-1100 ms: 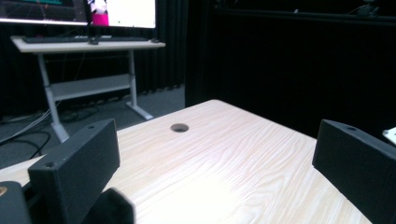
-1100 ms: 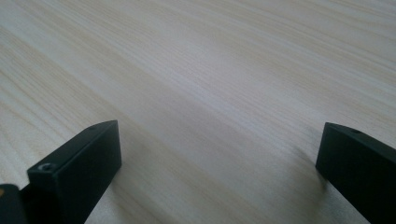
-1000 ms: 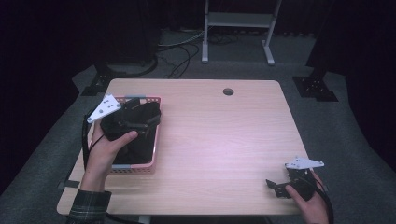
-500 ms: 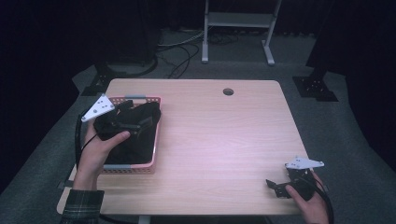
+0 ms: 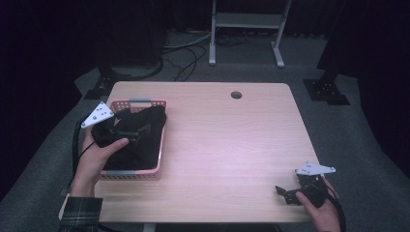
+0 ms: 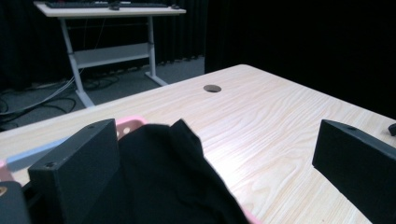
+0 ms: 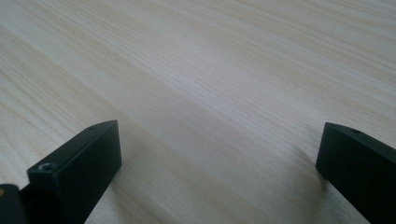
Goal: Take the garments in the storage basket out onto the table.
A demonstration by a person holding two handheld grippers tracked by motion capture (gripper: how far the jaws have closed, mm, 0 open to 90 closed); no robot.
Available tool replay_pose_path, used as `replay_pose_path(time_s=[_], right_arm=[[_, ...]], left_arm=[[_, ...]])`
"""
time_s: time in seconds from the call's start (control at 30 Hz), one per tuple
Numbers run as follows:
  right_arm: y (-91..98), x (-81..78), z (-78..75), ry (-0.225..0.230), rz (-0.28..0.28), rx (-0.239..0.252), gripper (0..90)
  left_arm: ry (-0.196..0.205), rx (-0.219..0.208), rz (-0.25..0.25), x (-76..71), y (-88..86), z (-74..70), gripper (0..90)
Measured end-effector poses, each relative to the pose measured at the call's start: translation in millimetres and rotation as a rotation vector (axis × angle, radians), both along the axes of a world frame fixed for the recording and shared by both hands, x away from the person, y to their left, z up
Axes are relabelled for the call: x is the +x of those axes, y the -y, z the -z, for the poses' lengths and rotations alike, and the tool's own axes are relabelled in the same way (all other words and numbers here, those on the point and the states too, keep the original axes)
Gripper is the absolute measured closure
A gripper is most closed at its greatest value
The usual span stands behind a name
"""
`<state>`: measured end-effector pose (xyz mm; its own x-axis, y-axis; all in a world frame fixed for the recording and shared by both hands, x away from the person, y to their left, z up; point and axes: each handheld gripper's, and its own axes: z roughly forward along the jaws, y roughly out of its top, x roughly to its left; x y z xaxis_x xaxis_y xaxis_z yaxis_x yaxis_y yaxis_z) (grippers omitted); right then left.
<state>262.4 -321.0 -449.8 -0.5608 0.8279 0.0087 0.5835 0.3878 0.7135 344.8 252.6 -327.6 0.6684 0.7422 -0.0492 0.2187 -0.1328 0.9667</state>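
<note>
At left of the high view, black cloth [image 5: 138, 140] heaps in a pink basket [image 5: 159, 150]; left tool [image 5: 126, 131] hovers above, jaws apart; right tool [image 5: 290, 193] rests gaping on the desk [image 5: 232, 145].

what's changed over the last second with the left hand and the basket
The left tongs drew back toward the person over the pink plastic basket, jaws open around the black cloth heaped in it, not closed on it. The right tongs, open, the basket and the light wooden table stayed put.
</note>
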Motion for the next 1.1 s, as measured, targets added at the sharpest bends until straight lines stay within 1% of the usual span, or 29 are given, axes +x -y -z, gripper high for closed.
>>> replay_pose_path(time_s=[0.2,0.47,0.73,1.0,1.03,1.1], right_arm=[[0.0,0.0,0.0,0.000,0.000,0.000,0.0],[0.0,0.0,0.0,0.000,0.000,0.000,0.0],[0.0,0.0,0.0,0.000,0.000,0.000,0.0],[0.0,0.0,0.0,0.000,0.000,0.000,0.0],[0.0,-0.1,0.0,0.000,0.000,0.000,0.0],[0.0,0.0,0.0,0.000,0.000,0.000,0.0]], left_arm=[[-0.017,-0.001,-0.014,2.4,-5.8,6.9,0.0],[-0.040,0.025,-0.025,7.4,-10.5,17.8,0.0],[-0.088,0.077,-0.051,13.0,-15.6,32.9,0.0],[-0.115,0.112,-0.067,17.4,-18.1,42.1,0.0],[-0.117,0.122,-0.067,18.2,-18.1,42.9,0.0],[-0.121,0.127,-0.069,19.4,-18.0,44.0,0.0]])
